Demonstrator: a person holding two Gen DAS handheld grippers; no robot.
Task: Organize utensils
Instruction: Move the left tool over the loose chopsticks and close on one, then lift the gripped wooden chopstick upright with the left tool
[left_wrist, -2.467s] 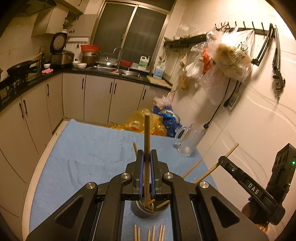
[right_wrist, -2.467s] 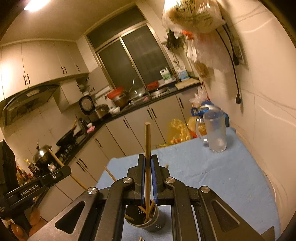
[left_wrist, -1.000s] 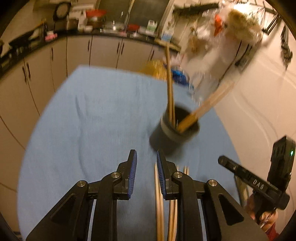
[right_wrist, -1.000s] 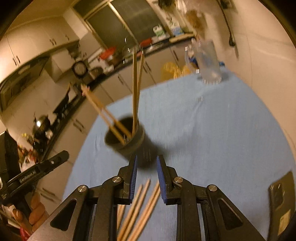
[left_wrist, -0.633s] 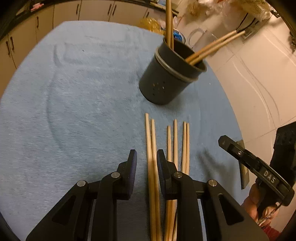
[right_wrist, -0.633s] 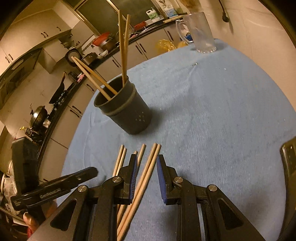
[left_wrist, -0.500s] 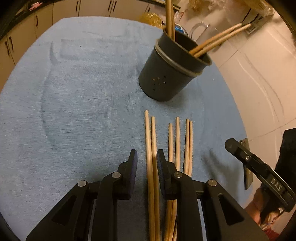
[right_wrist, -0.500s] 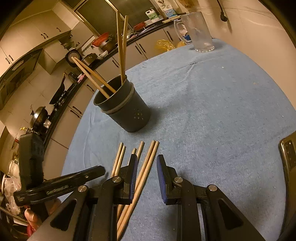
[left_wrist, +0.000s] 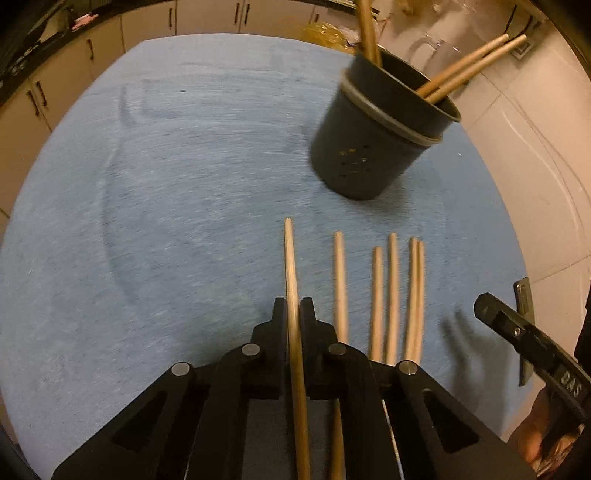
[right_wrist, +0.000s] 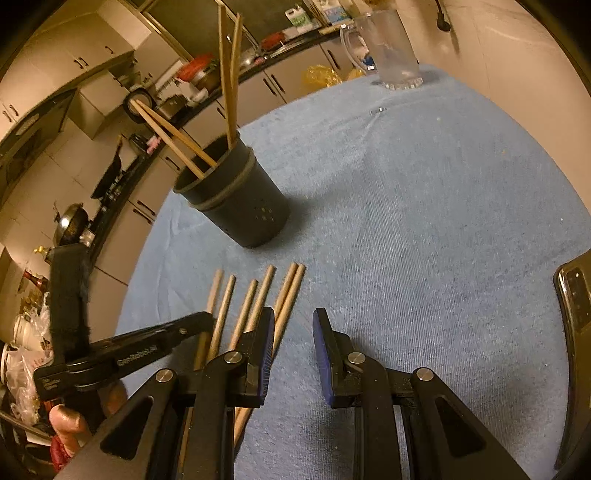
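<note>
Several wooden chopsticks (left_wrist: 391, 295) lie side by side on the blue cloth in front of a dark round holder (left_wrist: 369, 147) that has more chopsticks leaning in it. My left gripper (left_wrist: 292, 308) is closing tight on the leftmost chopstick (left_wrist: 290, 258), its pads pressing both sides. In the right wrist view the holder (right_wrist: 240, 206) stands behind the loose chopsticks (right_wrist: 255, 299). My right gripper (right_wrist: 293, 317) is open just right of them, with only cloth between its fingers. Its left finger (right_wrist: 264, 332) overlaps the two rightmost sticks.
A clear glass pitcher (right_wrist: 391, 48) stands at the far edge of the blue cloth (left_wrist: 147, 184). A dark phone (right_wrist: 576, 310) lies near the right edge by the wall. Kitchen cabinets and a counter run along the left and back.
Both grippers came down from above the holder to the loose chopsticks. The left jaws went from open to shut on the leftmost stick, which now sits apart from its neighbour.
</note>
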